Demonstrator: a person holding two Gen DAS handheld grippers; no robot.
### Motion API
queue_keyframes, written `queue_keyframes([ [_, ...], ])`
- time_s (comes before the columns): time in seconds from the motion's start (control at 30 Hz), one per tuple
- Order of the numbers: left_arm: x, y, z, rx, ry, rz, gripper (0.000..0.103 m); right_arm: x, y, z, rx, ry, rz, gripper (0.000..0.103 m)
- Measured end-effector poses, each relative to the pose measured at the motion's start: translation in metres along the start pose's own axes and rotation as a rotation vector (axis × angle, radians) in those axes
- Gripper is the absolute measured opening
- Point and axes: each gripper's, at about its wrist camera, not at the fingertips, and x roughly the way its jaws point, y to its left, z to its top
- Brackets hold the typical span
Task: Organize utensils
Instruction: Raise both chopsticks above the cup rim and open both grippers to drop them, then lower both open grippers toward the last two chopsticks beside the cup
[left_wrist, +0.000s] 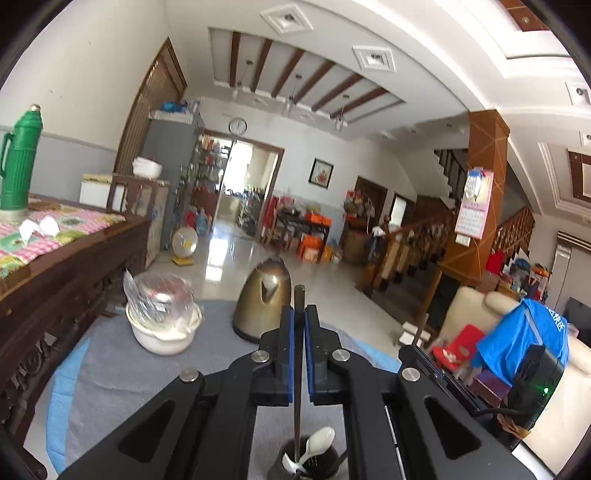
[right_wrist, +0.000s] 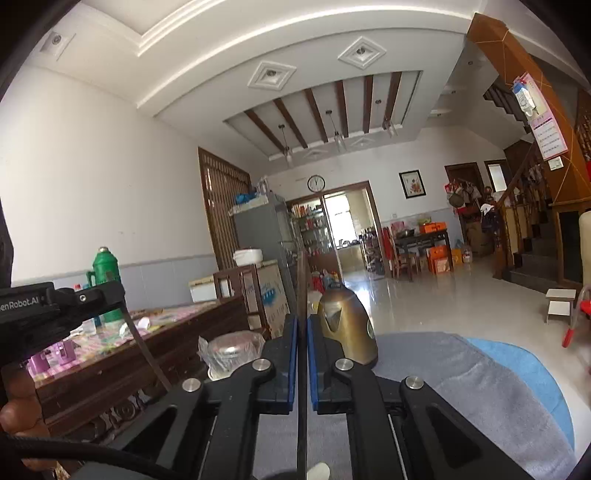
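My left gripper (left_wrist: 299, 314) is shut on a dark chopstick (left_wrist: 298, 295) held upright, its lower end inside a dark utensil holder (left_wrist: 310, 461) at the bottom edge. A white spoon (left_wrist: 314, 448) stands in that holder. My right gripper (right_wrist: 302, 325) is shut on another thin dark chopstick (right_wrist: 301, 280) that runs upright between its blue pads. The left gripper (right_wrist: 55, 306) with its chopstick (right_wrist: 147, 354) shows at the left of the right wrist view. A white spoon tip (right_wrist: 318, 472) shows at the bottom edge there.
A brass kettle (left_wrist: 264, 299) and a white bowl with a plastic-wrapped lid (left_wrist: 162, 317) stand on the grey-blue cloth table (left_wrist: 129, 369). A wooden table (left_wrist: 55, 236) with a green thermos (left_wrist: 20, 162) is at left. A blue shirt (left_wrist: 524, 339) lies on a seat at right.
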Motion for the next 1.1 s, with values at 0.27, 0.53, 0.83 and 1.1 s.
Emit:
queue_keyframes([
  [0.27, 0.016, 0.003, -0.015, -0.018, 0.097, -0.010, 0.005, -0.011, -0.016, -0.015, -0.008, 0.089, 0.015, 0.006],
  [0.53, -0.014, -0.012, -0.013, 0.041, 0.106, -0.004, 0.041, -0.029, -0.038, -0.016, 0.073, 0.203, 0.083, 0.019],
  [0.83, -0.076, -0.019, -0.005, 0.024, 0.019, 0.073, 0.070, -0.068, -0.060, 0.003, 0.146, 0.104, 0.079, 0.063],
  [1.1, -0.113, -0.025, -0.021, 0.044, 0.028, 0.283, 0.090, -0.101, -0.081, 0.010, 0.139, 0.099, 0.035, 0.063],
])
